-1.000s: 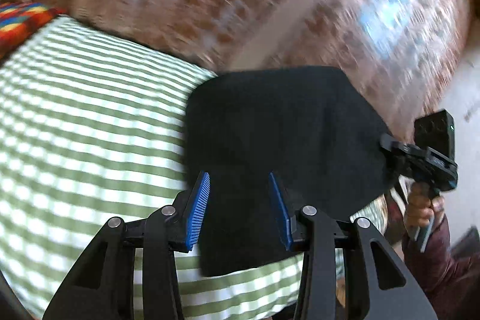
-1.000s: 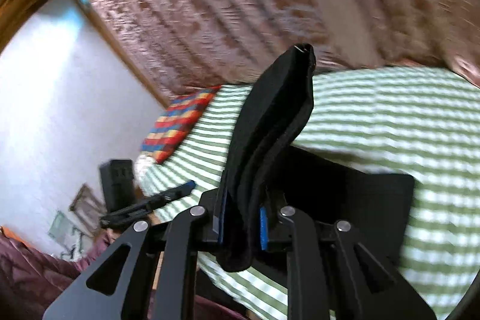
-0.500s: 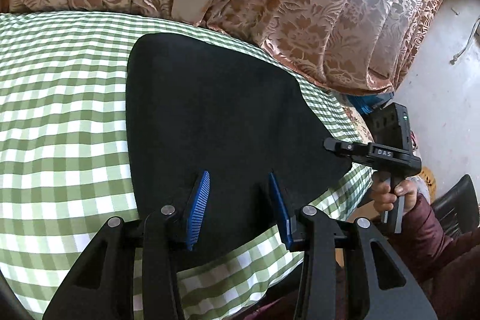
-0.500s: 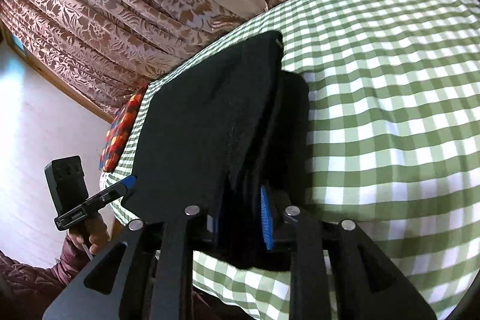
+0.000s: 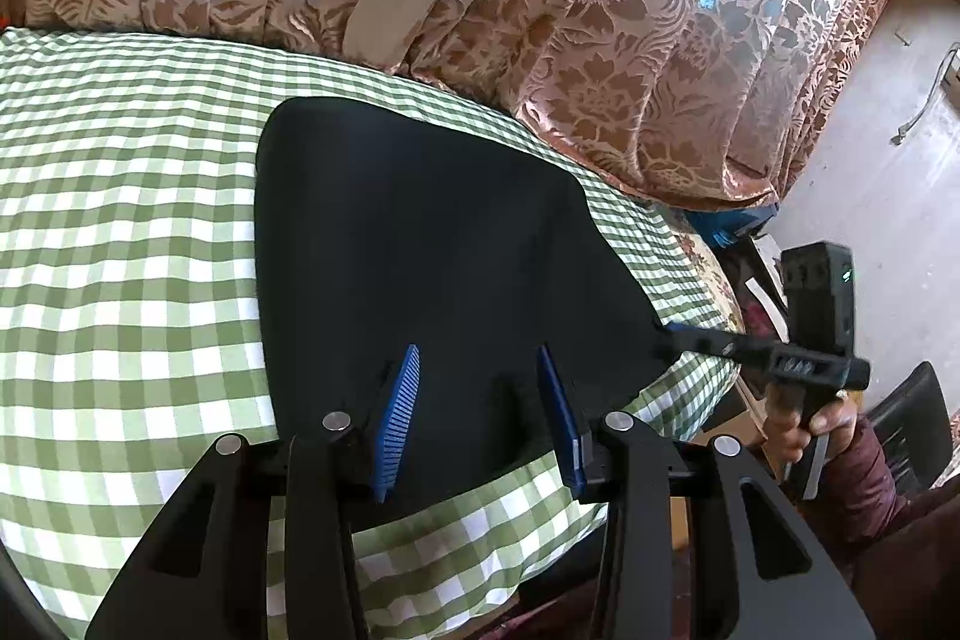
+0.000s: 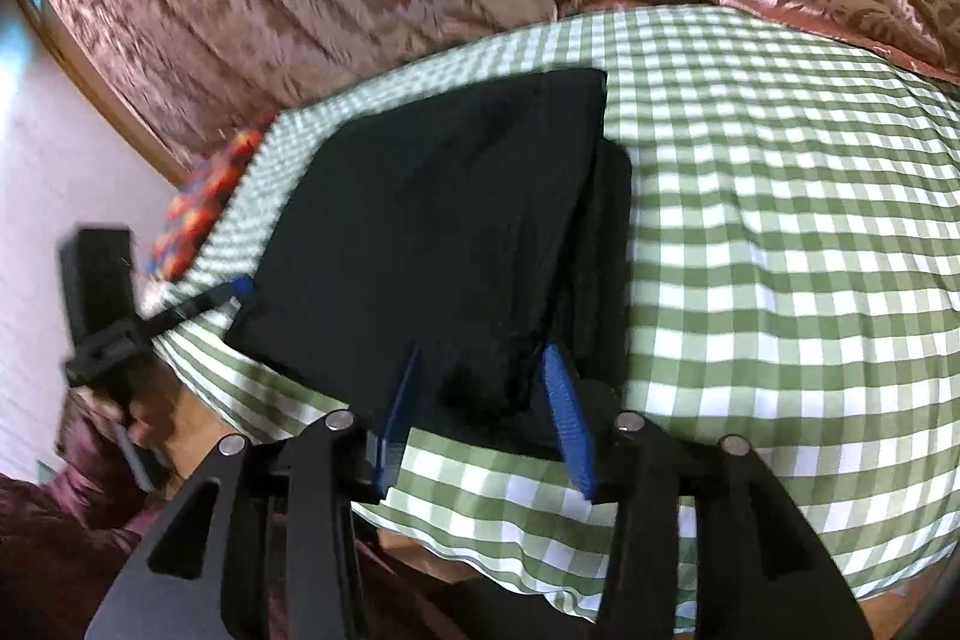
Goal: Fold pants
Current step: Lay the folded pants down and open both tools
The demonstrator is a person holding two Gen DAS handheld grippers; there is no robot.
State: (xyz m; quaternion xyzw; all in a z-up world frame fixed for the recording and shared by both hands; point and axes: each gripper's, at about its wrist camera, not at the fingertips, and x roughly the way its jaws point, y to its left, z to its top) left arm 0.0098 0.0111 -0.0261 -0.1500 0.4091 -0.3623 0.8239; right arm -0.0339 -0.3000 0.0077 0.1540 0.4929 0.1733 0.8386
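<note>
The black pants (image 5: 432, 244) lie folded into a flat stack on the green-and-white checked cloth (image 5: 120, 232). My left gripper (image 5: 477, 358) is open, its blue pads over the near edge of the pants with nothing between them. My right gripper (image 6: 480, 358) is open too, its pads on either side of the near corner of the pants (image 6: 456, 232). In the left wrist view the right gripper (image 5: 672, 337) sits at the pants' right corner. In the right wrist view the left gripper (image 6: 234, 292) sits at the left corner.
Brown floral curtains (image 5: 600, 10) hang behind the checked surface. A multicoloured cloth (image 6: 204, 196) lies at its far left end. A dark chair (image 5: 912, 424) and floor clutter stand off the right edge. The person's maroon sleeve (image 5: 870, 490) is at the near side.
The right gripper brought the lifted pants fold down onto the stack and opened. The left gripper stayed open over the near edge while the view swung down to the surface.
</note>
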